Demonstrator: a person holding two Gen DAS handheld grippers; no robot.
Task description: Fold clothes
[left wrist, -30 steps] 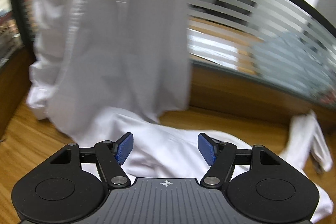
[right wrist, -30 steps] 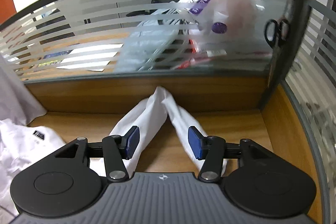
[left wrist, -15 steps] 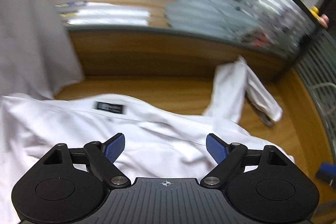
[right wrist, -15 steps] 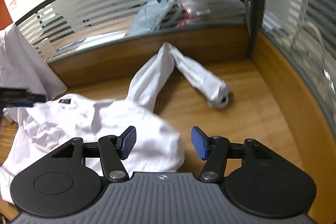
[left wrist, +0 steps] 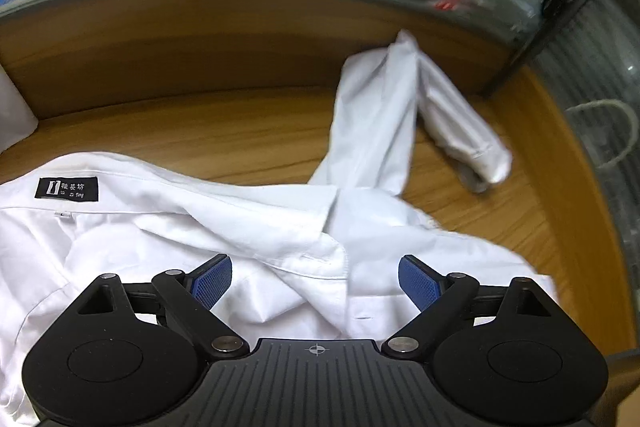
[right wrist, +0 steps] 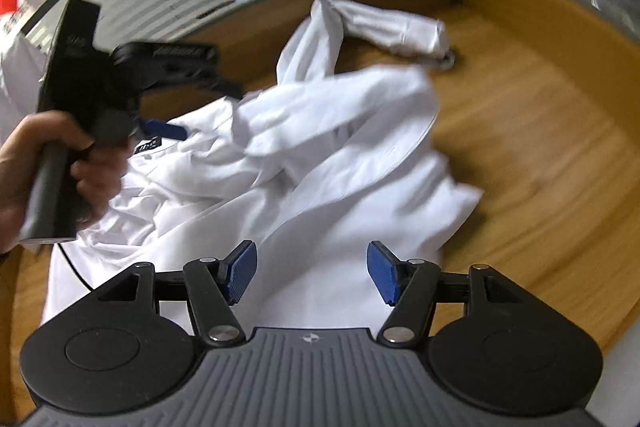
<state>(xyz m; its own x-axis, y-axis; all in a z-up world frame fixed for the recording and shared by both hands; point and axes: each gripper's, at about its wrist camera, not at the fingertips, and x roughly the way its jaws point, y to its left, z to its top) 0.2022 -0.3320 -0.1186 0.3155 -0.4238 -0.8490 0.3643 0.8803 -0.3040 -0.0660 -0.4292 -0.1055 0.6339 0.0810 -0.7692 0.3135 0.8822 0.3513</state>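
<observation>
Both tongs, left tongs (left wrist: 315,281) opening and right tongs (right wrist: 311,273), gape empty above the crumpled white cotton shirt (left wrist: 168,239) on the wooden table (left wrist: 192,131), its blurred sleeve (left wrist: 380,123) seemingly bent double.

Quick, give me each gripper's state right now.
Left gripper: jaws opening, holding nothing, above the white shirt.
Right gripper: open, holding nothing, over the shirt.
</observation>
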